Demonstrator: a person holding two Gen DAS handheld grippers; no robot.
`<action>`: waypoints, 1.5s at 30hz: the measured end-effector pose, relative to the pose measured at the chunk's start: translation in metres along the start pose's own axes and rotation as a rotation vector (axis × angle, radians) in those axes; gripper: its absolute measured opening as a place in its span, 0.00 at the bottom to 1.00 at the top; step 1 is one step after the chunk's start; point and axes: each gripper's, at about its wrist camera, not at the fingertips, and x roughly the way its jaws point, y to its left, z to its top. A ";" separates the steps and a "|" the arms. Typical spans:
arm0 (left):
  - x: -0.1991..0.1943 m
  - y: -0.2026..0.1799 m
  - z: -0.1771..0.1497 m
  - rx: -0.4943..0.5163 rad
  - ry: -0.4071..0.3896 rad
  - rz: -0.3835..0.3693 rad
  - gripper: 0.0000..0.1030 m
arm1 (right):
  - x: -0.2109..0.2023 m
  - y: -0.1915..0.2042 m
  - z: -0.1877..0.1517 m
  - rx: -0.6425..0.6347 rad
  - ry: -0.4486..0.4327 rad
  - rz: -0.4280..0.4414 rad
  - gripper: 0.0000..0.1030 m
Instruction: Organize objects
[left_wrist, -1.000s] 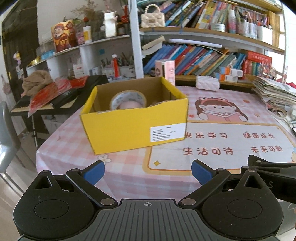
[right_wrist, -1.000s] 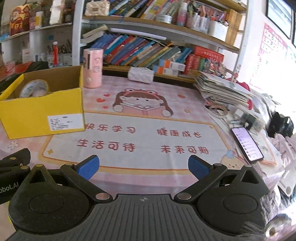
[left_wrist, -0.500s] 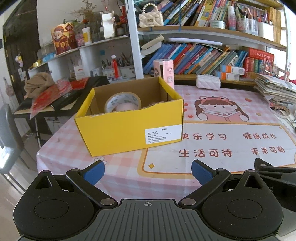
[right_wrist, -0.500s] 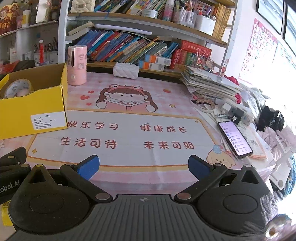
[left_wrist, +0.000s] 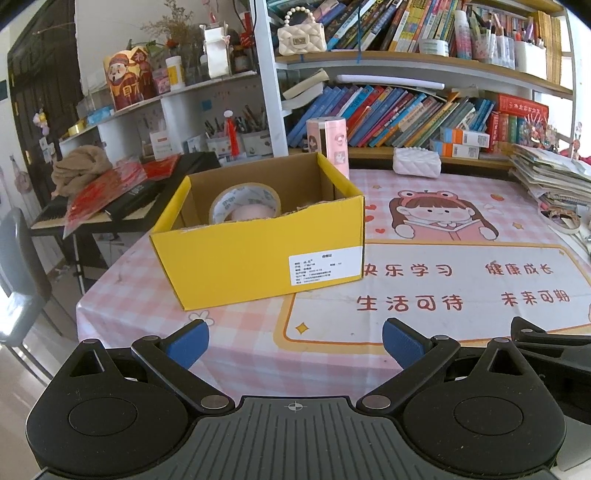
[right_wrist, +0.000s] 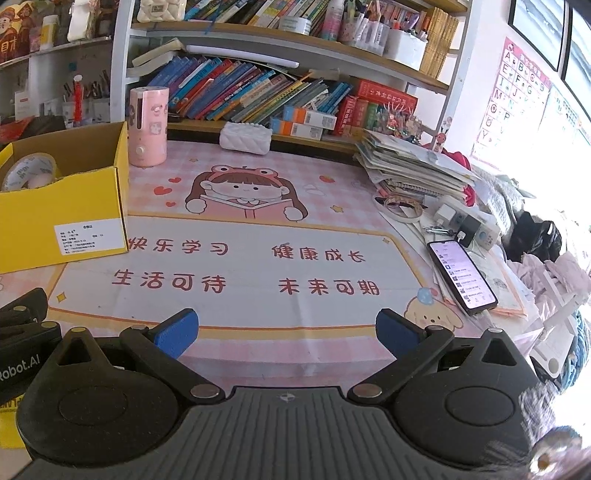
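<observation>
A yellow cardboard box (left_wrist: 258, 258) stands open on the pink checked table, left of the printed mat (left_wrist: 443, 280). Inside it a roll of clear tape (left_wrist: 243, 203) leans on edge with a pale pink object (left_wrist: 251, 213) in front of it. The same box (right_wrist: 70, 218) sits at the left of the right wrist view. My left gripper (left_wrist: 295, 341) hangs open over the table's near edge, short of the box, holding nothing. My right gripper (right_wrist: 286, 332) is open over the mat's near edge, nothing between its fingers.
A pink cylindrical container (right_wrist: 148, 127) and a white quilted pouch (right_wrist: 245, 137) stand at the back by the bookshelf. A pile of papers (right_wrist: 413, 166), a tape ring (right_wrist: 400, 210), chargers and a lit phone (right_wrist: 461, 277) crowd the right side. A keyboard stand (left_wrist: 122, 199) lies left of the table.
Both grippers have drawn back from the table a little and stayed open. The box now looks farther and lies more to the left in both views.
</observation>
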 end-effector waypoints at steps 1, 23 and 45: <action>-0.001 0.000 0.000 0.001 0.000 -0.001 0.98 | 0.000 0.000 0.000 0.001 0.000 -0.001 1.00; -0.002 -0.003 -0.003 0.002 0.016 0.001 0.98 | -0.002 -0.004 -0.003 0.002 0.008 -0.006 1.00; 0.003 -0.004 -0.003 -0.002 0.042 0.000 0.98 | 0.002 -0.006 -0.003 -0.006 0.017 -0.013 1.00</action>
